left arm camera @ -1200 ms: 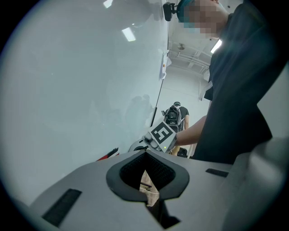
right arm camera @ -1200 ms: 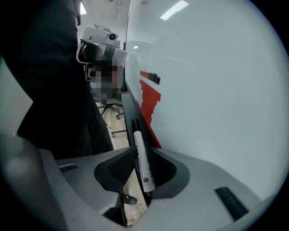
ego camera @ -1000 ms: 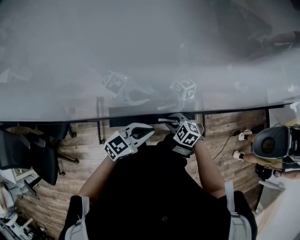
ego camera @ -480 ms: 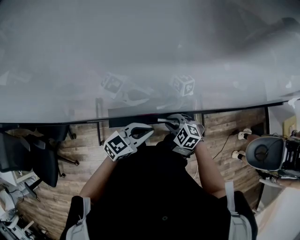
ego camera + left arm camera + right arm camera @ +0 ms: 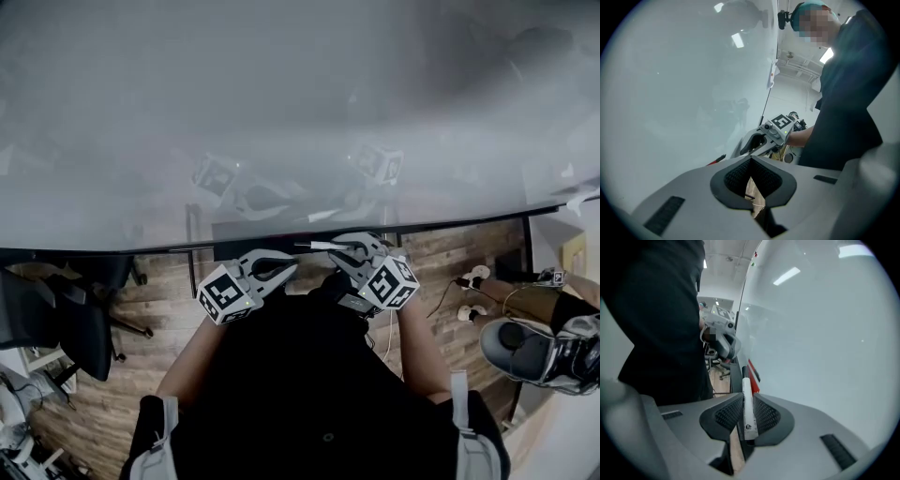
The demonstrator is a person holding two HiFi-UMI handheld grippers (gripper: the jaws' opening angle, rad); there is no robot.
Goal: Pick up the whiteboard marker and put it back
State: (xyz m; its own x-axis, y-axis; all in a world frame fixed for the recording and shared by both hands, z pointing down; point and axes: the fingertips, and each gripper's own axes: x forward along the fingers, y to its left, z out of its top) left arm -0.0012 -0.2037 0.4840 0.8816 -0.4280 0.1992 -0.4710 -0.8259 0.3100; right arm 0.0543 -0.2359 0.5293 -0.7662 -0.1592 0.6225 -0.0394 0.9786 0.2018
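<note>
My right gripper is clamped on the white whiteboard marker. The ribbed pads press its barrel from both sides, and its far end pokes out ahead of the jaws. The marker sits close to the whiteboard, near the dark tray along the board's lower edge, where a red object lies. My left gripper hangs alongside, jaws together with nothing between them.

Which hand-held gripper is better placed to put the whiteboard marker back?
Right. The right hand-held gripper has the whiteboard marker clamped between its jaws, close beside the whiteboard. The left hand-held gripper has its jaws together with nothing in them.
</note>
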